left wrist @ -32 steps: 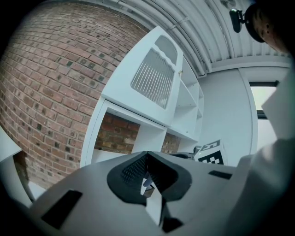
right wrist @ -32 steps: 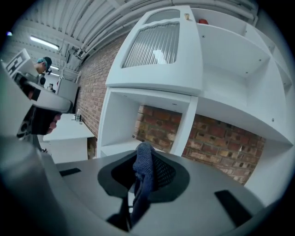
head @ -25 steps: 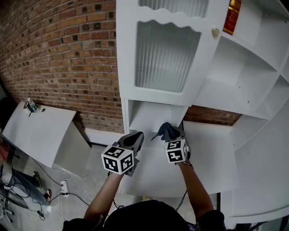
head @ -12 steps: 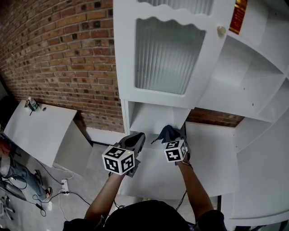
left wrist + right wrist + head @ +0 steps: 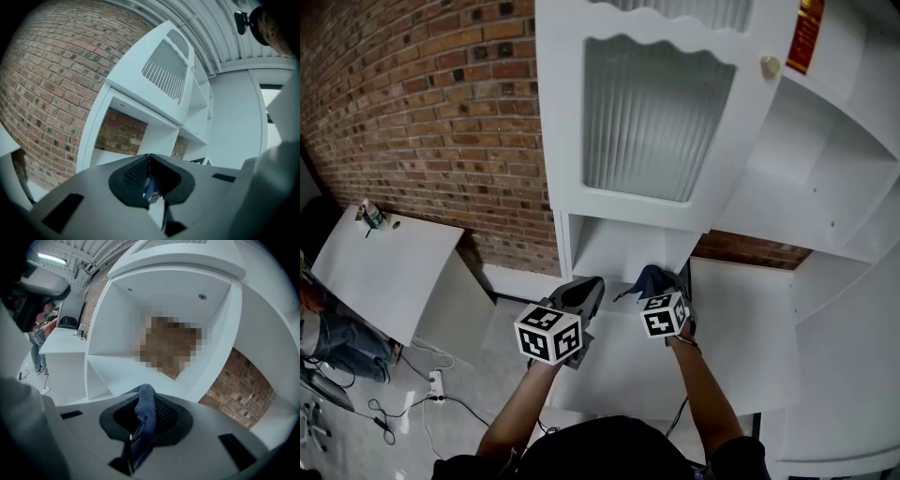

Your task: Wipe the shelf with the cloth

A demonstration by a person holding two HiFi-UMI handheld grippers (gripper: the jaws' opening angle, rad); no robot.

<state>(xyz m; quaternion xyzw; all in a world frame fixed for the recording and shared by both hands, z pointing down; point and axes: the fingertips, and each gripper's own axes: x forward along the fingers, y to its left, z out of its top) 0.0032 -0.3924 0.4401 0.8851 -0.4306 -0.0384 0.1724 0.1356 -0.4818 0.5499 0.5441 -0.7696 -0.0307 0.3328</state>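
Pinching cloth (image 5: 146, 409) between right fingers (image 5: 167, 417).

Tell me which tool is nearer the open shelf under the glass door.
Right. The right tool, clamped on the cloth, sits just before the shelf opening; the left tool hangs back, lower and to its left.

cloth (image 5: 146, 411) blue knitted fabric, soft, matt; shelf (image 5: 622, 249) smooth white painted board, slight sheen; brick wall (image 5: 431, 122) rough, matt red; cabinet door (image 5: 652, 117) ribbed frosted glass; right gripper (image 5: 144, 397) matt grey plastic, black textured pads (image 5: 167, 416)
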